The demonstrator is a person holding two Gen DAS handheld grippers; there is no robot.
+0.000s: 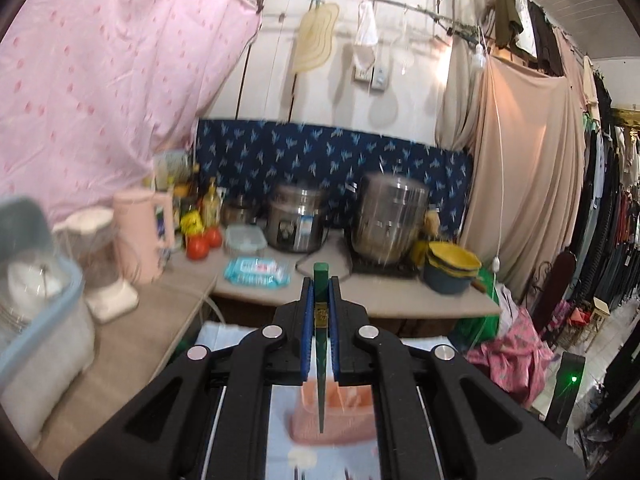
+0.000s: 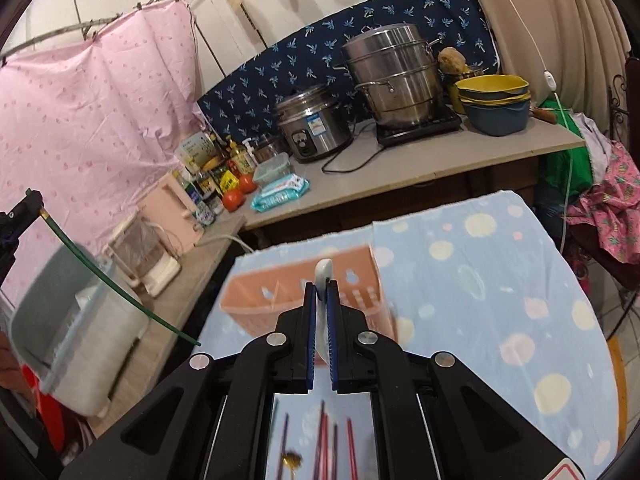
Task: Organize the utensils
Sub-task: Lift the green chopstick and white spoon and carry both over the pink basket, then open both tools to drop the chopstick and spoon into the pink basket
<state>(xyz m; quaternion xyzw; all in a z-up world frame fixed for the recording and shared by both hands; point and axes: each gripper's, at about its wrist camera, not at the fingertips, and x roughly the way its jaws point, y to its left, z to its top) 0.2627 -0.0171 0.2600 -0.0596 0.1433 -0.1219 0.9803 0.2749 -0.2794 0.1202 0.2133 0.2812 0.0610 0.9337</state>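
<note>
The left hand-held gripper [image 1: 321, 280] pointed slightly downward, clamped on a green chopstick [image 1: 321, 344]. The right hand-held gripper [image 2: 320, 286] tilted lower toward the orange utensil holder [image 2: 276, 296], clamped on a white spoon [image 2: 322, 272]. No writing was legible.

A pale plank wall [image 1: 408, 92] stands behind the bench [image 2: 400, 160], with a dark blue patterned cloth [image 1: 320, 152] along its foot. A pink sheet [image 1: 100, 80] hangs at the left, a beige curtain [image 1: 520, 160] at the right. Clothes [image 1: 612, 220] hang beyond, above a tiled floor [image 1: 592, 384].

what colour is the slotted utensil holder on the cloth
Salmon pink plastic utensil holder, clearest in the right wrist view.
</note>
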